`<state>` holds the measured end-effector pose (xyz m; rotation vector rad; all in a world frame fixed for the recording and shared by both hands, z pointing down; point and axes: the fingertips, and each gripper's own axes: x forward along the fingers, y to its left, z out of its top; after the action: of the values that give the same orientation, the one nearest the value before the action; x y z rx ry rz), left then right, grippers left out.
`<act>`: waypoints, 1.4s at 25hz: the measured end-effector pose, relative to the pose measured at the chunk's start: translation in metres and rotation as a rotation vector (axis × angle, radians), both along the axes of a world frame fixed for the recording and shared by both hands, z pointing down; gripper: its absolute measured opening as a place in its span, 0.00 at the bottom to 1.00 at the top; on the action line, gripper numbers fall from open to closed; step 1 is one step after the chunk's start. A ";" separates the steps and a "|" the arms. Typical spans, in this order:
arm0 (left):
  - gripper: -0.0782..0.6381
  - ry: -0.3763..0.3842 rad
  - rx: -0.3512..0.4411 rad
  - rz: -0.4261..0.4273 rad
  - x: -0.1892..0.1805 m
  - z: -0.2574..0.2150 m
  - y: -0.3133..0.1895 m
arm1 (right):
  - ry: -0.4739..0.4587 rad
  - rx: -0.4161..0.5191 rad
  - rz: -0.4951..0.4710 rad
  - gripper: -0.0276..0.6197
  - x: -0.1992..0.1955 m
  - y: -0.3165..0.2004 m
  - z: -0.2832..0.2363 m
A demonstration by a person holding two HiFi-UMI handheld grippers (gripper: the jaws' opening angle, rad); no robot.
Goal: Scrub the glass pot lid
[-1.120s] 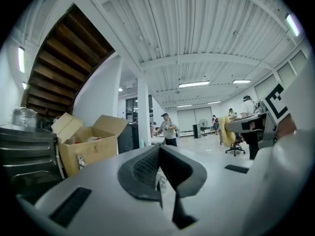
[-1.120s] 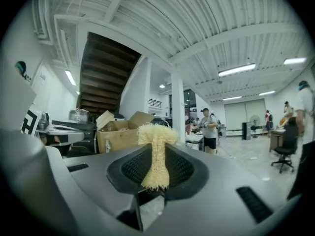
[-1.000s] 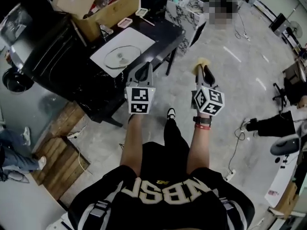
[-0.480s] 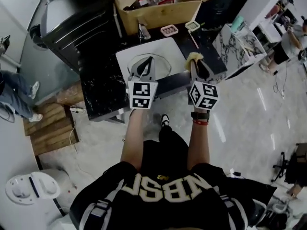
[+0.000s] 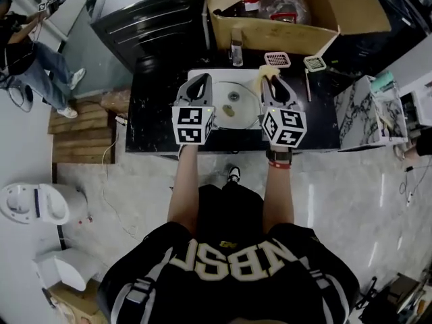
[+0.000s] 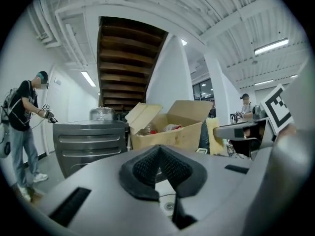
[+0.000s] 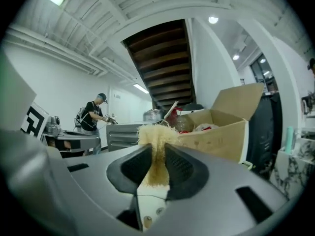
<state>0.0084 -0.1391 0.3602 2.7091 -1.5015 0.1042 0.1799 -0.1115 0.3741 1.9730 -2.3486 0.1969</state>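
lid: glass pot lid [image 5: 237, 108] lies flat with its knob [image 5: 233, 96] up; there is a small brownish spot on the glass near the knob, cannot tell what.
lid position: middle of white mat [image 5: 226, 75] on black table [image 5: 148, 117], straight ahead of the person and between the two tools in the head view.
lid axis: round, so no long axis to line up with.
scrubber: pale yellow fibrous scrubber [image 7: 156, 141] stands between the right jaws, its tuft past the tips; in the head view it sits over the mat's far right part, just beside the lid's rim.
right gripper: right gripper [image 5: 270, 81] pinches the scrubber, a pad on each side of it.
left gripper: left gripper [image 5: 200, 81] has its jaws pressed together on nothing, pads meeting; its tip is at the lid's left rim, contact cannot be told.
nearer hand: about equal. the lid lies inward of both tips, right of the left one and left of the right one.
step (judged): approach; the scrubber is not yet on the glass.
next move (judged): right tool goes inward and down onto the glass; the left must spread before it can steady the rim or knob.
surroundings: cardboard box [image 5: 297, 29] at the table's far edge, black cabinet [image 5: 148, 15] beyond the far left corner.
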 end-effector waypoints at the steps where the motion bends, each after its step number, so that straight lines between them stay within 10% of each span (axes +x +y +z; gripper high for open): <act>1: 0.13 -0.001 -0.015 -0.016 -0.003 0.004 -0.005 | -0.001 -0.003 -0.025 0.18 -0.003 -0.009 0.002; 9: 0.13 -0.029 -0.190 -0.118 -0.040 0.057 -0.033 | -0.053 -0.067 -0.201 0.18 -0.033 -0.059 0.030; 15: 0.16 -0.056 -0.430 -0.023 -0.048 0.135 -0.057 | 0.026 -0.122 -0.385 0.19 -0.077 -0.085 0.043; 22: 0.22 -0.071 -0.745 0.001 -0.046 0.223 -0.055 | 0.041 -0.174 -0.389 0.19 -0.069 -0.118 0.061; 35: 0.42 -0.138 -1.084 0.079 -0.021 0.301 -0.024 | 0.013 -0.257 -0.418 0.19 -0.078 -0.145 0.100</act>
<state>-0.0128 -0.1635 0.6609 1.8688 -0.9080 0.8377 0.1020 -0.2564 0.4737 1.3351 -2.5100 0.4302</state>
